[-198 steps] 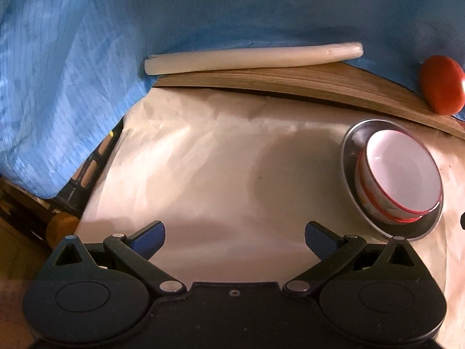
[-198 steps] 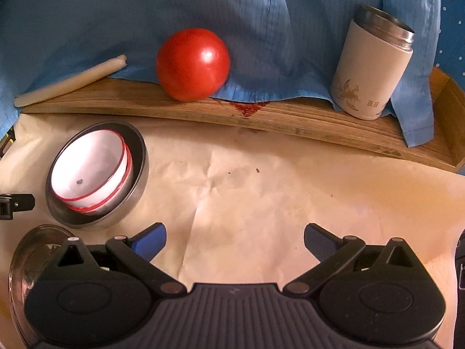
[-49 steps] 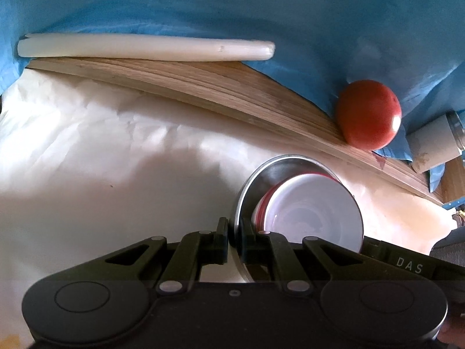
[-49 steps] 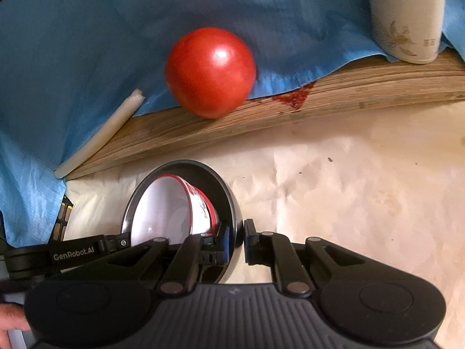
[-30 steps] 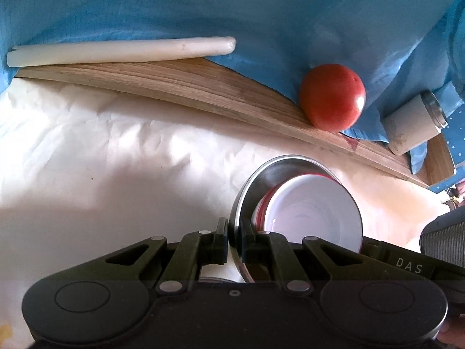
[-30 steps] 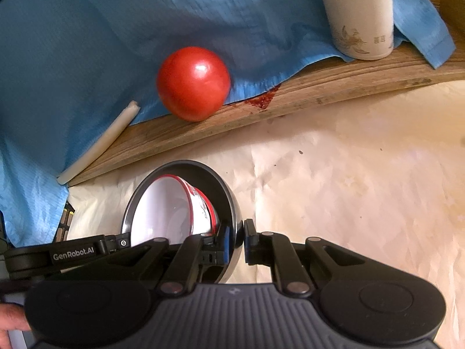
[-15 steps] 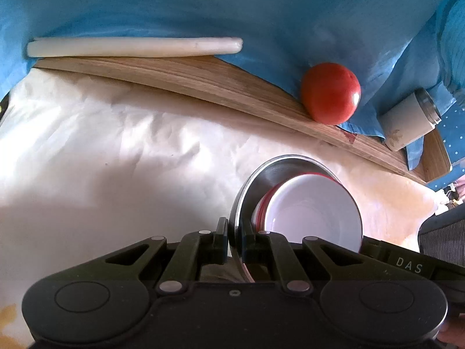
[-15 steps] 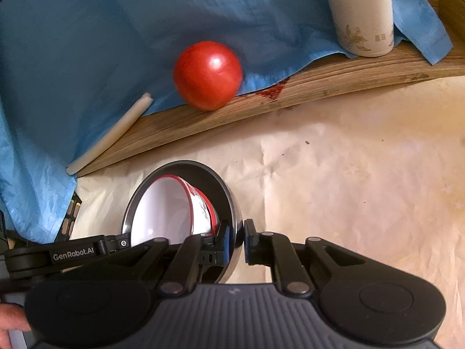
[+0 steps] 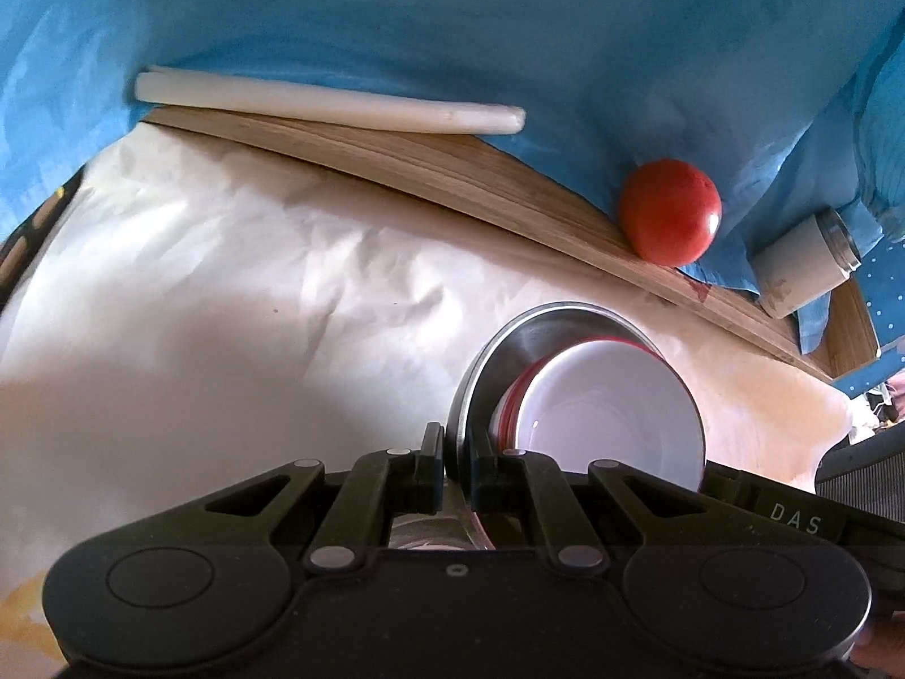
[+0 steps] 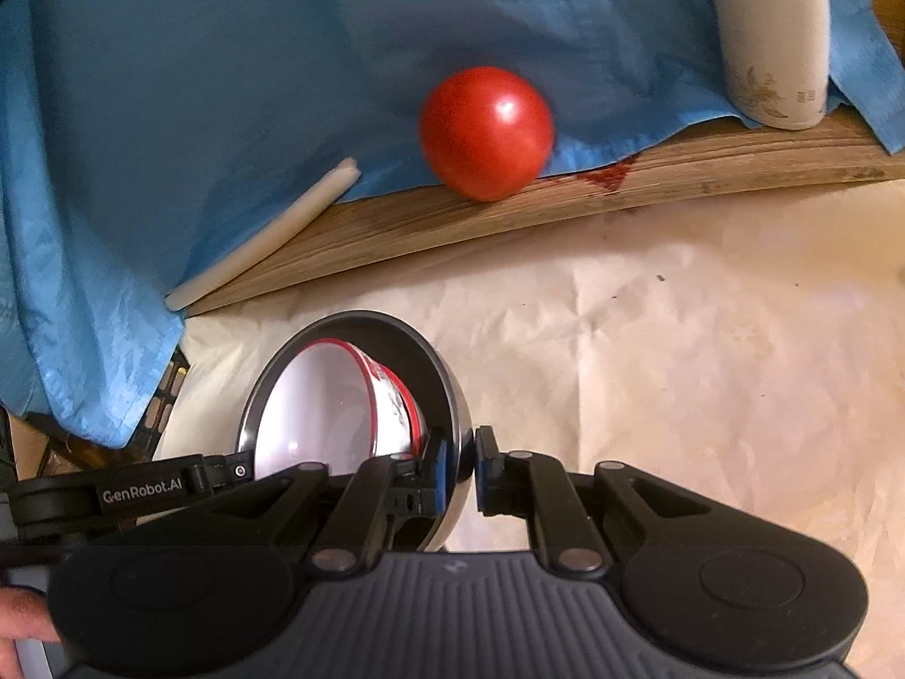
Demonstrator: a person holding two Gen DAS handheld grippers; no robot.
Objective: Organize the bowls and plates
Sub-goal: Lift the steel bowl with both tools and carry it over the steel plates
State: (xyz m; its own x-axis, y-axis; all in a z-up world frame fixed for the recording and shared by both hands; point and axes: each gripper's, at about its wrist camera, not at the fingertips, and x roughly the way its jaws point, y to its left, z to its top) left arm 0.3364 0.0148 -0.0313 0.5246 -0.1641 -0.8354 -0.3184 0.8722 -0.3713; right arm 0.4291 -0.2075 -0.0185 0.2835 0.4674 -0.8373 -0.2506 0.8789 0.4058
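Note:
A steel bowl (image 9: 526, 339) (image 10: 447, 373) holds stacked white bowls with red rims (image 9: 611, 418) (image 10: 328, 407). My left gripper (image 9: 457, 455) is shut on the steel bowl's left rim. My right gripper (image 10: 461, 461) is shut on its right rim, one finger inside, one outside. The bowl hangs between the two grippers, above the cream paper (image 9: 226, 294) on the table. Its lower part is hidden behind both gripper bodies. The left gripper's arm (image 10: 141, 489) shows at the left of the right wrist view.
A red tomato (image 9: 670, 209) (image 10: 486, 130), a white stick (image 9: 328, 104) (image 10: 266, 237) and a white flask with a steel top (image 9: 803, 266) (image 10: 772, 39) lie along a wooden board (image 10: 565, 198) at the back. Blue cloth (image 10: 226, 56) drapes behind. A fingertip (image 10: 22, 614) shows bottom left.
Both grippers, still clamped on the steel bowl, have shifted with it: the tomato, stick and flask slid across both views. The grips have not changed.

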